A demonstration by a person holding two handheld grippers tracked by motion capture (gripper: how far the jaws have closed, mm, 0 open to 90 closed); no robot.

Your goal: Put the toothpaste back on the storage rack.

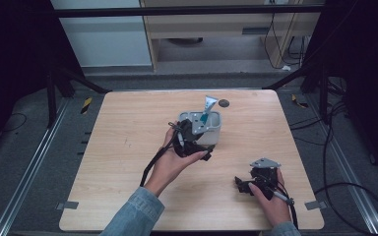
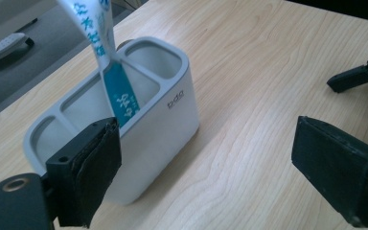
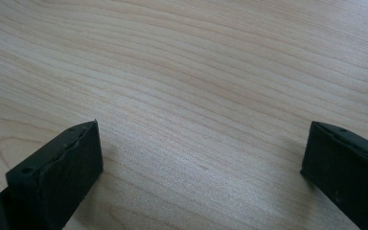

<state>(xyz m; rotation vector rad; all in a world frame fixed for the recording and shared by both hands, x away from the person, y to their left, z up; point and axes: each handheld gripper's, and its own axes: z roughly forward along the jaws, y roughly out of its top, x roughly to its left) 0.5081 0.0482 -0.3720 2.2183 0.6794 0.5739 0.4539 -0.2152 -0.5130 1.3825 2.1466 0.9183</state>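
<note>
Both grippers spread, nothing held; tube standing in white holder mid-worktop.

Left gripper [image 1: 193, 140] sits just beside the white holder [image 2: 163, 124], jaws wide apart, near jaw close against the holder's front wall; blue-and-white tube [image 2: 106, 57] leans in the long middle compartment, flat end up, tilted; small compartments at either end look bare; dark round disc [image 1: 224, 103] lies on the wooden worktop [image 1: 128, 128] just behind the holder; right gripper [image 1: 246, 186] rests low near the front right edge, well apart from the holder, jaws spread over bare wood.
</note>
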